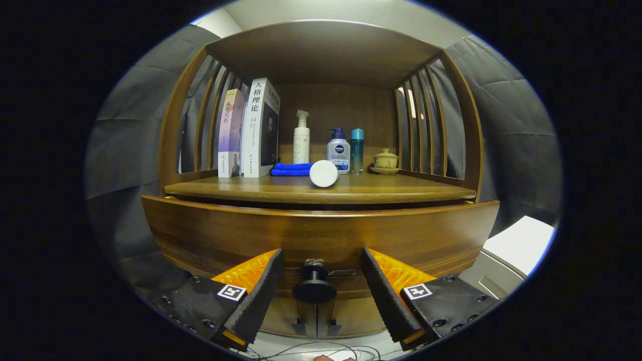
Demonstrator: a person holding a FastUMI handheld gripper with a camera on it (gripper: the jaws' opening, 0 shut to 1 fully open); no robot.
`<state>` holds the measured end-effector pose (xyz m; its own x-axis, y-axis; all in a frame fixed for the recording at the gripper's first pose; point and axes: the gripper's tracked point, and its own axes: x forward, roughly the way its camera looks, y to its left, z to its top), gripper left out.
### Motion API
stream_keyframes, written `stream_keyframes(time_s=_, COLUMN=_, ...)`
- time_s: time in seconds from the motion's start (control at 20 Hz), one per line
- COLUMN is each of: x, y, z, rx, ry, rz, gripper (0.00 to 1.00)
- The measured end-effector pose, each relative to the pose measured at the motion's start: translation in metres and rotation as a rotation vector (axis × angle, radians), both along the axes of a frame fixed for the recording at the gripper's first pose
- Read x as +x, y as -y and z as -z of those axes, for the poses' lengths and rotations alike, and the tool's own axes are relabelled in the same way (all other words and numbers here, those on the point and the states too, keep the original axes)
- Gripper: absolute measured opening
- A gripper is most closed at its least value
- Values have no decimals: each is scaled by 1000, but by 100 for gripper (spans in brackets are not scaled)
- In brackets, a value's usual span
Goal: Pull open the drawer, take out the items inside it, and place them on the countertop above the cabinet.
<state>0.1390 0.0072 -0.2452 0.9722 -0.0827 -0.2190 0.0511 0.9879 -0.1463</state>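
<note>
The gripper [317, 281] has its two fingers spread wide, and they hold nothing. Between the fingers sits the small round black knob [314, 289], with a gap on each side, so neither finger touches it. The knob sticks out from the wide brown wooden drawer front [321, 233], which stands a little out from the cabinet. Just above the drawer is the flat wooden countertop [401, 190], with bare room at its front and right. Farther back on it lie a white round lid [323, 173], a folded blue cloth [291, 169], standing books [249, 130], bottles [338, 150] and a little yellow cup [385, 160].
</note>
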Motion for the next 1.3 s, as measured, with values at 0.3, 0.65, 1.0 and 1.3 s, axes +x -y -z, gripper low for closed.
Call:
stream_keyframes(time_s=0.3, x=26, y=-3, z=2, rx=-3, ry=7, rz=-3, gripper=98)
stream_keyframes(time_s=0.65, x=39, y=-3, z=3, rx=2, ry=19, rz=-8, gripper=98)
stream_keyframes(time_s=1.0, x=13, y=-16, z=1, rx=70, ry=-24, rz=-17, gripper=98)
stream_keyframes(time_s=1.3, x=-34, y=-23, z=-64, rx=18, ry=102, rz=-27, gripper=99)
